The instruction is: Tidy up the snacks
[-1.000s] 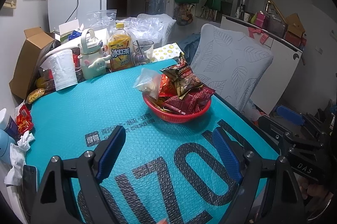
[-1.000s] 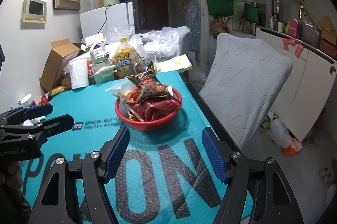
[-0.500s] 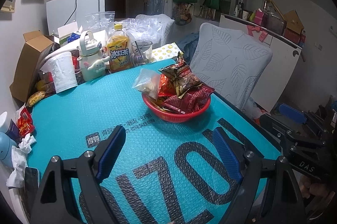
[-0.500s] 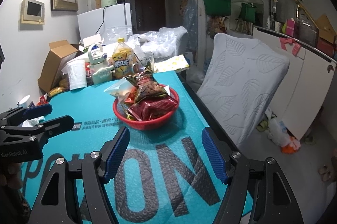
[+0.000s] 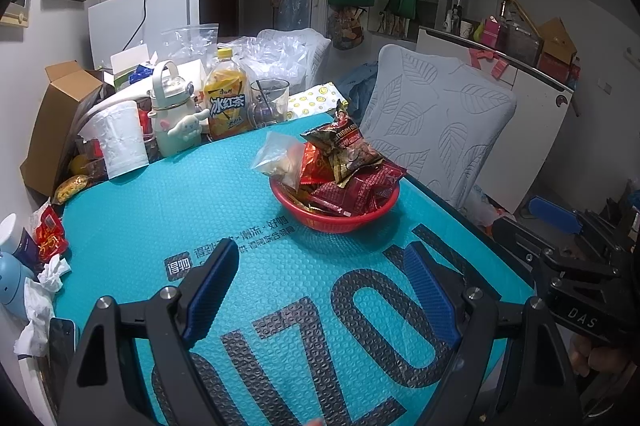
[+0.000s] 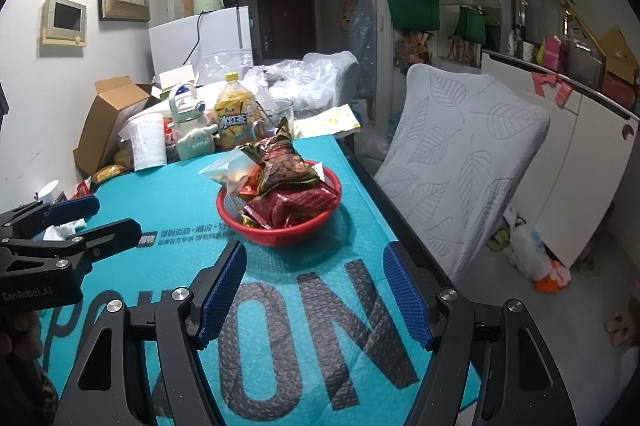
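Note:
A red basket point(image 5: 345, 223) point(image 6: 280, 236) stands on the teal mat, heaped with snack packets: dark red ones point(image 5: 360, 188) point(image 6: 296, 202), a brown nut bag point(image 5: 344, 142) point(image 6: 280, 162) on top and a clear plastic bag point(image 5: 278, 158) point(image 6: 226, 170) at its left. My left gripper point(image 5: 320, 258) is open over the mat, short of the basket, with nothing between its blue pads. My right gripper point(image 6: 314, 254) is open too, just in front of the basket and empty. Each gripper shows at the edge of the other's view.
At the table's far end stand a yellow iced-tea bottle point(image 5: 226, 102), a white character bottle point(image 5: 172, 114), a paper roll point(image 5: 120, 142), a glass point(image 5: 270, 100) and a cardboard box point(image 5: 56, 114). Loose red packets point(image 5: 50, 238) and tissues point(image 5: 44, 290) lie at the left edge. A padded chair point(image 6: 464, 162) stands to the right.

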`<state>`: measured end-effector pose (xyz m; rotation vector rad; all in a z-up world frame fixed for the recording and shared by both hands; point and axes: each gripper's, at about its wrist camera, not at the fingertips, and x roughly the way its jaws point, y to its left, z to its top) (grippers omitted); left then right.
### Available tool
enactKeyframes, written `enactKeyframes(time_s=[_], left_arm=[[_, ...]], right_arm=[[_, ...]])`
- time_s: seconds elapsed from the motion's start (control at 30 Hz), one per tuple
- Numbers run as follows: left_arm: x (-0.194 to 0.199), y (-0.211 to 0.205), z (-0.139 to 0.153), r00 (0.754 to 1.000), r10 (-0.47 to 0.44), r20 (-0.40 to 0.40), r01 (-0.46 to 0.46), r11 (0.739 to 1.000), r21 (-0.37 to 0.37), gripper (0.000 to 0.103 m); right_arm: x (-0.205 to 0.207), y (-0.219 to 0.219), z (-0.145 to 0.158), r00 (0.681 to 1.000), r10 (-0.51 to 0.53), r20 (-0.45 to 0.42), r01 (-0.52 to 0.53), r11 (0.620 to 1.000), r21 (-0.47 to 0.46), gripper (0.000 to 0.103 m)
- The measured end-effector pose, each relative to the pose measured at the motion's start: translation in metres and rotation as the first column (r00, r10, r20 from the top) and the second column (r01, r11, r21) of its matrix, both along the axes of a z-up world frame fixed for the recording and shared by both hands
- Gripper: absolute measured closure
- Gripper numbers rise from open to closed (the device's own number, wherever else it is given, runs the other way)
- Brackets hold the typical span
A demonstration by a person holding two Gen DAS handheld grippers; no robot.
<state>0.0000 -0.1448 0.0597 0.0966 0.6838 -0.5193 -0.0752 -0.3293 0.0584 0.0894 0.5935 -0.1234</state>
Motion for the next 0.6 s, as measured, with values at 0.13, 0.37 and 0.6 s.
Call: enactKeyframes(time_s=[0.13, 0.37, 0.6], left_arm=[[-0.0004, -0.0003, 0.0001, 1.000, -0.004, -0.006, 0.004, 1.000, -0.002, 0.018], [-0.0020, -0.0018, -0.0015, 1.000, -0.006, -0.001, 0.006, 1.000, 0.006, 0.018], [-0.0025, -0.0012, -0.0021, 1.000, -0.004, 0.005, 0.004, 1.000, 0.004, 0.018]], right_arm=[[-0.0006, 0.0006, -0.0003, 1.000, 0.001, 0.000, -0.001, 1.000, -0.001, 0.032], [-0.0014, 0.0004, -0.0008, 1.000, -0.001, -0.006, 0.001, 1.000, -0.003, 0.032], [-0.0020, 0.0007, -0.0017, 1.000, -0.002, -0.011, 0.002, 1.000, -0.004, 0.032]])
